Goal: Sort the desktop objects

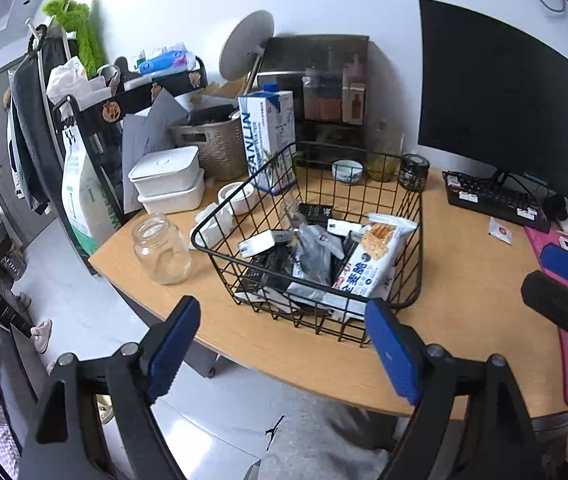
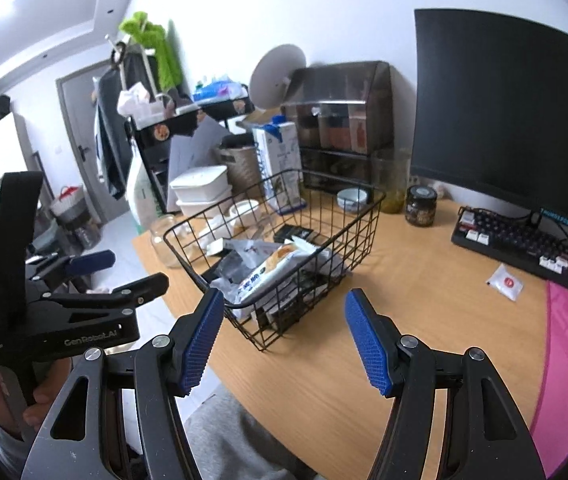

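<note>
A light wooden desk [image 2: 423, 280] with a curved front edge stands against a white wall, and near its middle sits a black wire basket [image 1: 419, 240] holding a snack packet [image 1: 379, 252], silver pouches and small dark and white boxes. Left of the basket an empty glass jar [image 1: 162, 250] stands near the desk's corner, with stacked white lidded containers [image 1: 168, 182] and a blue-and-white milk carton [image 1: 270, 140] behind it. A dark monitor [image 2: 503, 120] rises at the right above a black keyboard [image 2: 515, 244], and a pink mat [image 2: 563, 360] covers the right end, with a small white sachet [image 2: 505, 282] just beside it. To the left, pale floor runs to a grey door [image 2: 80, 152] and a coat rack. The left gripper [image 1: 284, 354] hangs before the basket's near rim, jaws spread wide, holding nothing. The right gripper [image 2: 284, 342] hovers over bare desk near the basket's corner, jaws apart and empty.
</note>
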A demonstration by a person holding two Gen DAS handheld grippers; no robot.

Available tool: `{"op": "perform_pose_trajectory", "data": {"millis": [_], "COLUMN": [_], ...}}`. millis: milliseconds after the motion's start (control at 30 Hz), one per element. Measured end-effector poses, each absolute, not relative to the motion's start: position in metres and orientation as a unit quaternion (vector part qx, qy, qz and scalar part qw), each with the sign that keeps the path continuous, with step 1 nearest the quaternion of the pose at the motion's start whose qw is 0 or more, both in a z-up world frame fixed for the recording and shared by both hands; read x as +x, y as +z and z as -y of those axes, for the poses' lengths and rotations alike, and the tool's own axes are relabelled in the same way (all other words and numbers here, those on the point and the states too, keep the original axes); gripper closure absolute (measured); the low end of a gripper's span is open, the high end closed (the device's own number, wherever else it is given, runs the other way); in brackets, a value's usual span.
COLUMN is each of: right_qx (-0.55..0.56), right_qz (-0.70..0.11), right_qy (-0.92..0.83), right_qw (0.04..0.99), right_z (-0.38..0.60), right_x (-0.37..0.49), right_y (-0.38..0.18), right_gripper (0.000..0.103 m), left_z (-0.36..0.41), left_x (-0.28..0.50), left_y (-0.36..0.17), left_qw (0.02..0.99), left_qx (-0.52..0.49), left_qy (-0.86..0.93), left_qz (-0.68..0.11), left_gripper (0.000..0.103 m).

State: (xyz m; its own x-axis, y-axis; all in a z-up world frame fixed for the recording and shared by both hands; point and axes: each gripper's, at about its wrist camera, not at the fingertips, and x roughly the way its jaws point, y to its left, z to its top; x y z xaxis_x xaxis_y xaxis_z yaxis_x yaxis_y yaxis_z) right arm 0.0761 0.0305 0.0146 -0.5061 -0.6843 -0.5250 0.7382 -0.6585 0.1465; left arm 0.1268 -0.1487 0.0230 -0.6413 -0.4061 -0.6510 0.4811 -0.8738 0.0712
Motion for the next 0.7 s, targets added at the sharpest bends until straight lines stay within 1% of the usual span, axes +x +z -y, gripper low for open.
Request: {"op": "perform_pose_trajectory", "data": {"millis": [233,700], "right_qx": [0.293,0.296], "right_qz": [-0.051,-0.058], "right_qy": [-0.865,-0.866], "right_qw": [0.404,0.4], "right_z": [-0.027,-0.016], "right_x": [0.07,0.068], "right_y": [0.006,0.002], "right_gripper": [0.04,0.04], "left_z": [0.139,0.148], "left_x": [0.126,0.122], "left_y": [0.025,0.018], "left_qw": [0.243,0.232], "left_qx": [0.342,0.353], "left_qy": [-0.907,-0.904], "left_qz": [-0.042,-0.061], "left_gripper": [0.017,0.017]}}
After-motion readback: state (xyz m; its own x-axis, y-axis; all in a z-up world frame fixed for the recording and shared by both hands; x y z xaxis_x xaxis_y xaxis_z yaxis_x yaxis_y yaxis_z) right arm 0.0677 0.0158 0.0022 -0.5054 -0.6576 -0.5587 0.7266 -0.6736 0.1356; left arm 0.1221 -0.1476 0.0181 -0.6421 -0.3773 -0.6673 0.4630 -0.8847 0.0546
